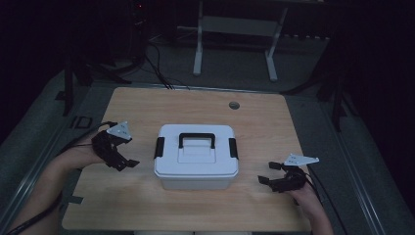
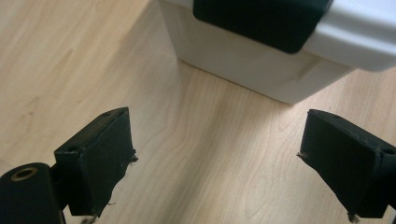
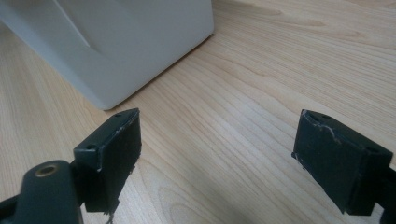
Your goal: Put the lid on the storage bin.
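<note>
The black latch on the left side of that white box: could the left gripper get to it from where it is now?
Probably yes. The left gripper is open beside the white box, facing the latch, with bare table between them.

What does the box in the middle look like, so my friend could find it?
Find the wooden table. In its middle, between the left gripper and right gripper, sits the white plastic box. It alone has a black carry handle on top and black side latches.

box (image 1: 195, 164): white, black handle (image 1: 196, 139) and latches | table (image 1: 147, 205): light woodgrain | claws: black
</note>
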Demonstrator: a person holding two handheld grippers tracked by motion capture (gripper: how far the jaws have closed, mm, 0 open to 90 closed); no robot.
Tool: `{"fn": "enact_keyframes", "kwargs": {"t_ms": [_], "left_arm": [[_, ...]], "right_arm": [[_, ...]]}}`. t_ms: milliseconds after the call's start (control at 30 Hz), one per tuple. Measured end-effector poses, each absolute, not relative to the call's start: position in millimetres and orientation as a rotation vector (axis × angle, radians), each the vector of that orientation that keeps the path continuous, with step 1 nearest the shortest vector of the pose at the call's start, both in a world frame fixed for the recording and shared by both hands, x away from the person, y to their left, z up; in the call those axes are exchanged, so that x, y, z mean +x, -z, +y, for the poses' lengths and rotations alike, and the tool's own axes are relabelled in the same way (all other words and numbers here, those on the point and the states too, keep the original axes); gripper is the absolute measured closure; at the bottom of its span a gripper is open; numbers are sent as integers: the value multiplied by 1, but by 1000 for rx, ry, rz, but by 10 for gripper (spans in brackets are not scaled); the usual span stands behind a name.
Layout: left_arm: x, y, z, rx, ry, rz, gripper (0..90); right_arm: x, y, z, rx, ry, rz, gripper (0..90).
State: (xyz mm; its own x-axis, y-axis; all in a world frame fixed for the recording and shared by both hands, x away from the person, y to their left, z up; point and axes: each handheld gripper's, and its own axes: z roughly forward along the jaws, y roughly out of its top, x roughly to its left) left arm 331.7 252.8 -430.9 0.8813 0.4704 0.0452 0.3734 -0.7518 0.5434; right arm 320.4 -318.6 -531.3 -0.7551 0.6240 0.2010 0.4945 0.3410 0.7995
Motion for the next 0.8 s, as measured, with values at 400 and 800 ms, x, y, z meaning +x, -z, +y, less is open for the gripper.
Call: {"fn": "enact_keyframes", "kwargs": {"t_ms": [400,800], "left_arm": [[320,478,267,2472,-195,669,92],[308,513,277,2422,-193,740,92]], "right_arm": [[320,533,-319,1030,-1381,2447,150],[320,537,-317,1034,-1369,2439,150]]}}
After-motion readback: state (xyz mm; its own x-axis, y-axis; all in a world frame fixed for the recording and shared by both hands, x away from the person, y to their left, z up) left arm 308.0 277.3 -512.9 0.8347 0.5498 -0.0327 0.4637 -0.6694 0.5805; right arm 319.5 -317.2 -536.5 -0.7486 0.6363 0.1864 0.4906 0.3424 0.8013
